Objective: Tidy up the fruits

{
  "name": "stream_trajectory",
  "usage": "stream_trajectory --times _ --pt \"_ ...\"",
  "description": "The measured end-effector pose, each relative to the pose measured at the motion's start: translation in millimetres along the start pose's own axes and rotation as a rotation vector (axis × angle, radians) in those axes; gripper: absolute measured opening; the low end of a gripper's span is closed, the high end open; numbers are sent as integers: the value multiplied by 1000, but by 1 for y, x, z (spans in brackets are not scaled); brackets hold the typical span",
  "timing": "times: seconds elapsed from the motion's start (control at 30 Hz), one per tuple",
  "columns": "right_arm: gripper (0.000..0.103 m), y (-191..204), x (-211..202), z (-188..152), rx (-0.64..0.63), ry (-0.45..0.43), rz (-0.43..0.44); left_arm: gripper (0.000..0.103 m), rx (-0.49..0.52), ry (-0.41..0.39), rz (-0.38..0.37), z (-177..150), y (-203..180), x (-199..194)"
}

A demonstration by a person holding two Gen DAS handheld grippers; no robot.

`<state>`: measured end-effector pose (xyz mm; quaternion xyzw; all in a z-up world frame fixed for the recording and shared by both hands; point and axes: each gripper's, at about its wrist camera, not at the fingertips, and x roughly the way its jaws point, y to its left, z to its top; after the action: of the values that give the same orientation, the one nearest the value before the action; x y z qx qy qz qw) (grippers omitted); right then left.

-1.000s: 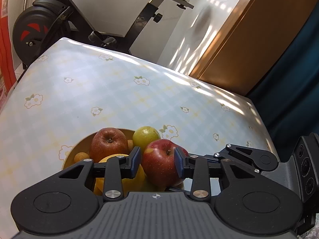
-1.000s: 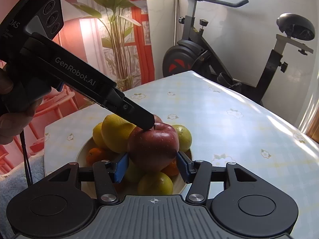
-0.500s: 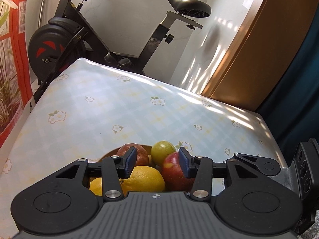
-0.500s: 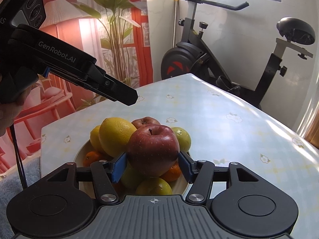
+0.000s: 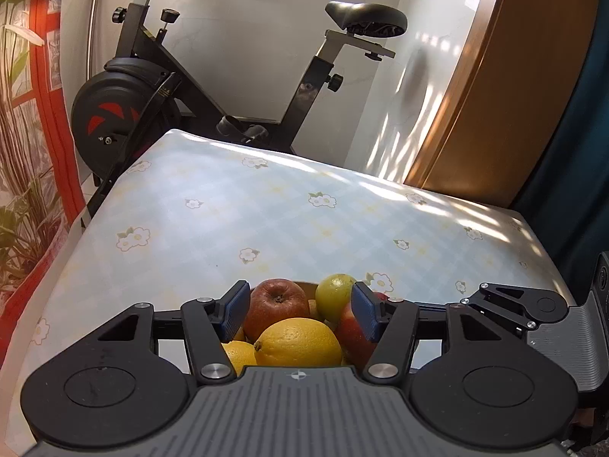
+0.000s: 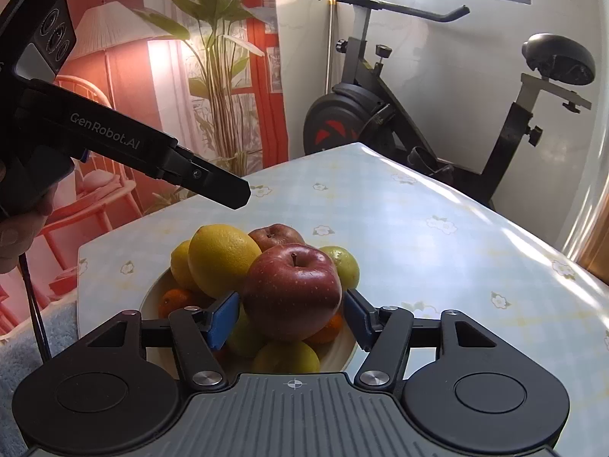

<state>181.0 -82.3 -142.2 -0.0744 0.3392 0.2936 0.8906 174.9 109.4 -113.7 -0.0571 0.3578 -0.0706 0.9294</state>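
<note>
So the fruit is all heaped in a cream bowl (image 6: 344, 346) on the table (image 6: 437, 251) with the flowery blue-check cloth. A big red apple (image 6: 292, 292) sits on top of the pile, right between the right gripper (image 6: 292, 316) pads, but there's a sliver of gap on each side, so it's not pinched; those jaws have just been opening. A large yellow orange (image 6: 222, 258) leans against the apple's left side, a second apple (image 6: 277, 235) sits behind, and a green lemon (image 6: 344, 266) is off to the right. The left gripper (image 5: 300, 311) hangs above the pile with its jaws apart, just widened too, gripping nothing.
</note>
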Motion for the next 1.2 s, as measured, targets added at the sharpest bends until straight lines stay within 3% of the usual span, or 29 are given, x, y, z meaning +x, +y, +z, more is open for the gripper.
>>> stream_trajectory --times 0.37,0.57,0.67,0.87,1.1,1.2 --pt "66 -8 -36 -4 119 -76 -100 74 32 -71 114 -10 -1 -32" --pt "87 -11 -79 -6 193 -137 -191 91 46 -117 124 -13 -15 -57" --pt "103 -12 -100 -9 237 -154 -234 99 71 -124 125 -16 -24 -68" --pt "103 -2 -142 -9 279 -186 -326 103 75 -148 131 -21 -38 -91" --pt "103 18 -192 -4 328 -242 -363 103 94 -226 103 -19 -61 -130" --pt "103 27 -215 2 341 -259 -399 103 119 -268 124 -18 -75 -147"
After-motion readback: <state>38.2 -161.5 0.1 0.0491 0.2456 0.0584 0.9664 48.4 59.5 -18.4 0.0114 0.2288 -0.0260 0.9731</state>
